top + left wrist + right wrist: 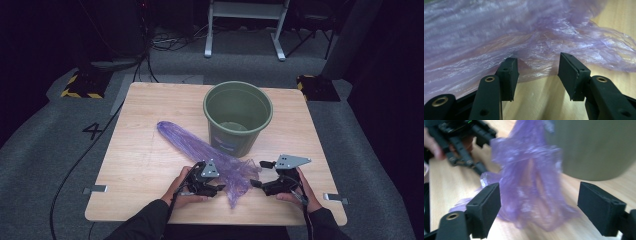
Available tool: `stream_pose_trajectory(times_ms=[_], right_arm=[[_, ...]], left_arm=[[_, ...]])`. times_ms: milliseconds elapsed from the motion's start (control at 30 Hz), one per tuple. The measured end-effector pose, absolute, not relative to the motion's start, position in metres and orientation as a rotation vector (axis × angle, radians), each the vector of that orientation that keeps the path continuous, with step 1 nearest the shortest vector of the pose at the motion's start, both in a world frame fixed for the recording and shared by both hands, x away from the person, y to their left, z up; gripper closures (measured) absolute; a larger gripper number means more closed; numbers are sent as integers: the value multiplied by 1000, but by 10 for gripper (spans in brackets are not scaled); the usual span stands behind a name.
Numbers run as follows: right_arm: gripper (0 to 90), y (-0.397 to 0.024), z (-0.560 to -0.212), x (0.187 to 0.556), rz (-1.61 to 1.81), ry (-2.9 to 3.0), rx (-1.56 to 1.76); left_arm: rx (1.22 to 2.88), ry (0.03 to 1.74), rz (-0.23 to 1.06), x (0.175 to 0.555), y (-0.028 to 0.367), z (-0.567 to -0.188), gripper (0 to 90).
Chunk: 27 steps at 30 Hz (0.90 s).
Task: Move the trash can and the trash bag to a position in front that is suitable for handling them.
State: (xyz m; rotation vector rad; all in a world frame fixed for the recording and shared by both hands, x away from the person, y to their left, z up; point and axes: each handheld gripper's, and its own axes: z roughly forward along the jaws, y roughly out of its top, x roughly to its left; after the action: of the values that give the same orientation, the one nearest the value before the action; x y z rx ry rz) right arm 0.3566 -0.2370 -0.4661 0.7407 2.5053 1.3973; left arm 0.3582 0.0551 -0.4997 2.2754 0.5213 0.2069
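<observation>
Purple plastic bag blurs across your right gripper view, hiding part of the green bucket at upper right. Your left gripper stands half open with the bag's edge at its tips, unpinched. Your right gripper gapes wide around the bag, gripping nothing.

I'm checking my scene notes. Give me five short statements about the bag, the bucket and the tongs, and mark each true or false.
1. The purple plastic bag lies on the wooden table. True.
2. The green bucket lies tipped on its side. False: it stands upright.
3. The right tongs stand open. True.
4. The bag is already inside the bucket. False: it lies beside it.
5. The left tongs are clamped shut on the bucket's rim. False: their jaws stand apart at the bag's edge.
</observation>
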Motion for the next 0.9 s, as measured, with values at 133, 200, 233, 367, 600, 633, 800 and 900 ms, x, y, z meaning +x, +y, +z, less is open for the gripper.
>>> stream_pose_trajectory(times_ms=[133, 200, 233, 367, 600, 633, 800, 900], right_arm=[[168, -228, -470, 356, 1361, 2538, 712], [186, -219, -477, 357, 1285, 2551, 710], [186, -219, -477, 357, 1285, 2551, 710], [423, -209, -488, 359, 1188, 2547, 661], [689, -214, -492, 364, 1139, 2540, 665], [748, -219, -492, 365, 1126, 2536, 662], [821, -239, -491, 372, 1121, 2509, 682], [833, -255, -490, 376, 1115, 2484, 715]], left_arm=[[2270, 522, 211, 359, 53, -500, 497], [2268, 519, 216, 360, 52, -501, 497], [2268, 519, 216, 360, 52, -501, 492], [2277, 497, 203, 361, 53, -501, 407], [2275, 504, 197, 361, 65, -501, 303], [2283, 514, 203, 361, 70, -502, 286], [2284, 554, 224, 361, 84, -502, 212], [2279, 608, 243, 361, 104, -502, 186]])
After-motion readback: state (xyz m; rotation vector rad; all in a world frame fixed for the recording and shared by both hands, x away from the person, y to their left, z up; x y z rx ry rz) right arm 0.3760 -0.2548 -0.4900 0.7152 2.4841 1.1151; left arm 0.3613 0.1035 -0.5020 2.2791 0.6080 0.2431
